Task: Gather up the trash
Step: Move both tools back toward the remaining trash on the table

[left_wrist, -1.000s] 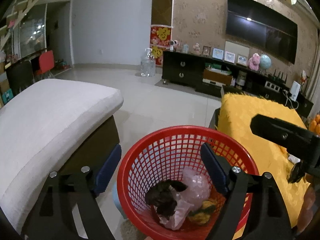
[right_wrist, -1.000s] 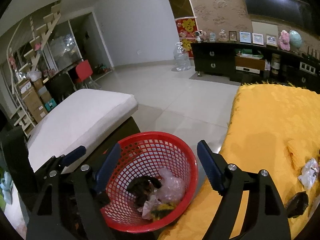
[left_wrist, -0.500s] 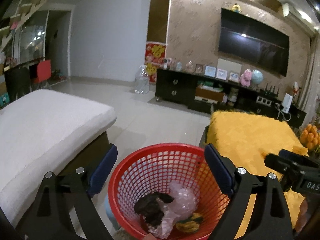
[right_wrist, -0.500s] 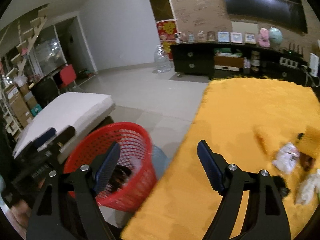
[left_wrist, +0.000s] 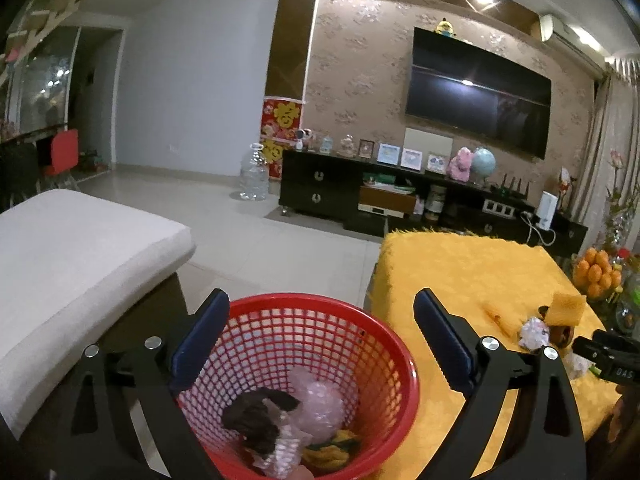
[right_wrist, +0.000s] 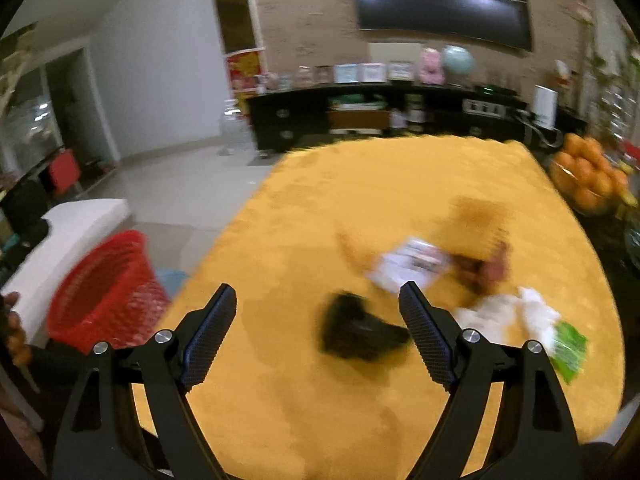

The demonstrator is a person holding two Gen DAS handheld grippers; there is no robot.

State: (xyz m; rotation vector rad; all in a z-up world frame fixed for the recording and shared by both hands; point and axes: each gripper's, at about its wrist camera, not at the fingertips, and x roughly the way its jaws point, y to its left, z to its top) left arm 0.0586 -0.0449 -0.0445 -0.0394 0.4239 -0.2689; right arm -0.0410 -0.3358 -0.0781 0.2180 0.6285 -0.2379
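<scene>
Since a second ago my right claw [right_wrist: 316,312] has swung off the red basket [right_wrist: 106,292], now at the left edge of its view, over the yellow tablecloth [right_wrist: 360,184]. Both claws are spread, pinching nothing. Blurred trash lies centre-right: a black scrap [right_wrist: 356,332] between my fingers, a white wrapper [right_wrist: 408,264], a green packet [right_wrist: 568,344]. My left claw [left_wrist: 320,332] hangs over the basket [left_wrist: 392,344], bubble wrap [left_wrist: 320,404] inside. Oranges [right_wrist: 588,176] crowd the upper right; bare cloth lies ahead.
</scene>
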